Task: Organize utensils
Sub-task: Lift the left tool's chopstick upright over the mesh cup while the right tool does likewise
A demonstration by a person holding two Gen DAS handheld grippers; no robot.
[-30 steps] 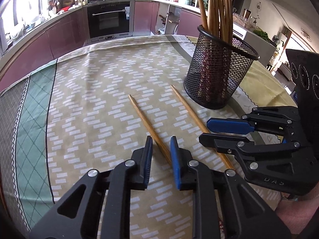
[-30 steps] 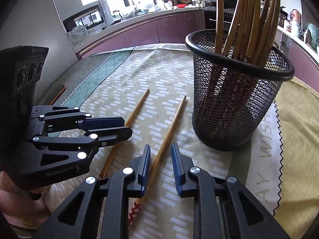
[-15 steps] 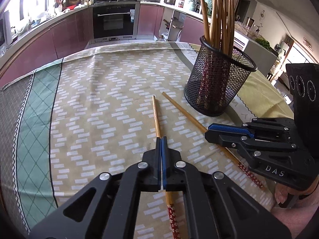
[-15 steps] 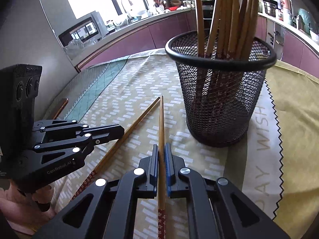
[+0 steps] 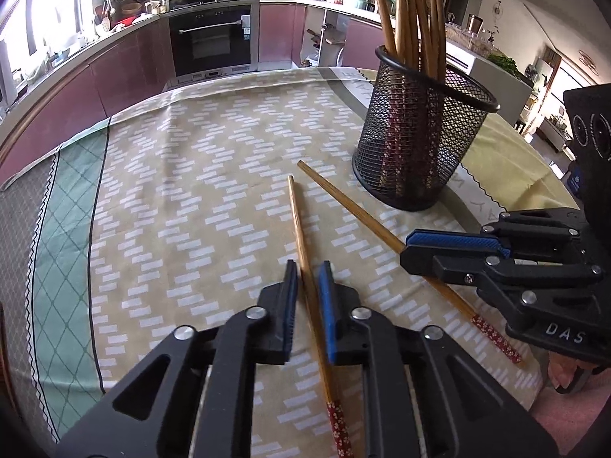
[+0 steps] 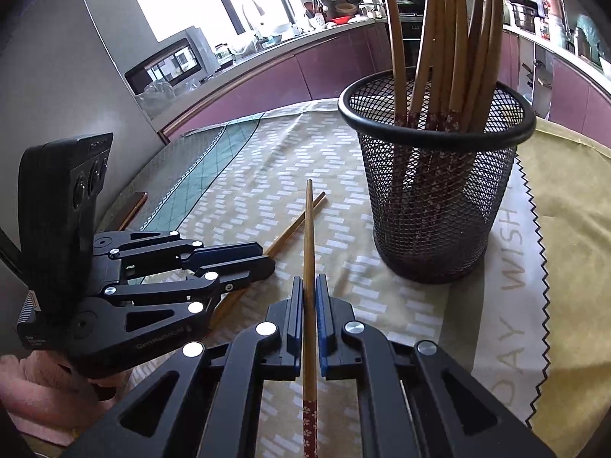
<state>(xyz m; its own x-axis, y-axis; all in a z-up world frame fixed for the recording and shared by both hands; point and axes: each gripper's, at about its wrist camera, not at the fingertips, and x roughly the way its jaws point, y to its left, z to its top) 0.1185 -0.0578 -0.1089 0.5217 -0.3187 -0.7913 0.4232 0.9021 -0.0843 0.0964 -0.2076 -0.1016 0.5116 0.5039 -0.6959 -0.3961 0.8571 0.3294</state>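
Two wooden chopsticks with red patterned ends lie beside a black mesh holder [image 5: 420, 145] [image 6: 439, 210] that stands on the table with several chopsticks upright in it. My left gripper [image 5: 307, 278] [image 6: 267, 257] is shut on the left chopstick [image 5: 298, 221] [image 6: 294, 229], which runs slantwise between its pads. My right gripper [image 6: 309, 286] [image 5: 406, 246] is shut on the right chopstick [image 6: 309, 229] [image 5: 355, 210]. That stick points straight ahead with its tip raised off the cloth, just left of the holder.
A patterned tablecloth [image 5: 191, 191] covers the table, with a yellow cloth [image 6: 565, 229] under and right of the holder. The hands holding the grippers show low down [image 5: 565, 374] [image 6: 23, 381]. Kitchen cabinets and an oven [image 5: 210, 42] stand beyond the table's far edge.
Both grippers stood open around the chopsticks a second ago and have shut on them. The right chopstick has swung straight ahead and its tip has risen; the left one has turned in its jaws.
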